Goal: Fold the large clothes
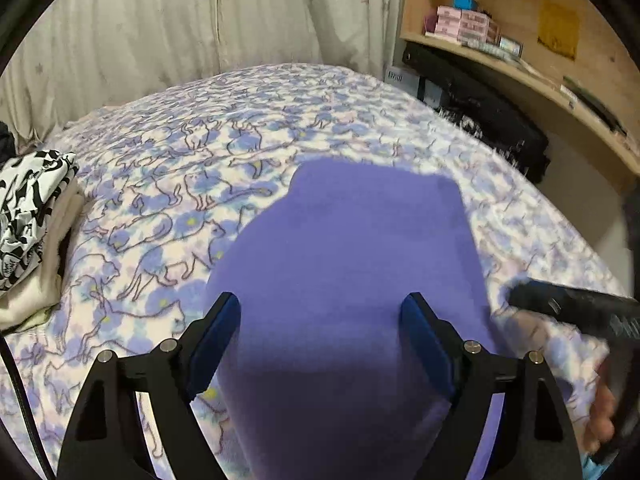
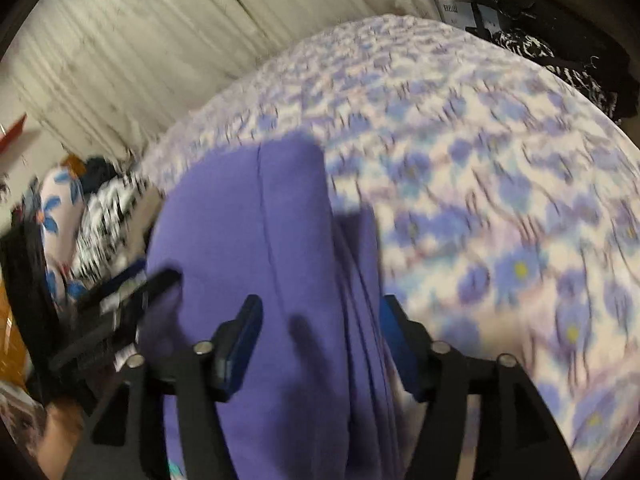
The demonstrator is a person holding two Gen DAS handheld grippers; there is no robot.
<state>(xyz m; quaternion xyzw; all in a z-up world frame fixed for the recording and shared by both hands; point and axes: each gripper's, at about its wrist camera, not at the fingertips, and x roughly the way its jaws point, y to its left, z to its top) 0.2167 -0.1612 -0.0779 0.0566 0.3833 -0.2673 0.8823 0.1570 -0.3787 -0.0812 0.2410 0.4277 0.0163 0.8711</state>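
A purple garment [image 1: 348, 264] lies folded into a thick oblong on the cat-print bedspread [image 1: 180, 168]. My left gripper [image 1: 320, 320] stands open over its near end, the blue pads apart with cloth beneath and between them. To the right, the black body of the right gripper [image 1: 576, 310] shows blurred, with a hand [image 1: 600, 420] behind it. In the blurred right wrist view the same purple garment [image 2: 248, 240] runs forward between the fingers of my right gripper [image 2: 320, 336], which is open; layered folds [image 2: 360, 320] lie along its right edge.
A stack of folded clothes [image 1: 28, 216] with a black-and-white print on top sits at the bed's left edge. A pale curtain [image 1: 160, 20] hangs behind the bed. A wooden shelf [image 1: 520, 72] with small boxes and dark bags [image 1: 488, 120] stand to the right.
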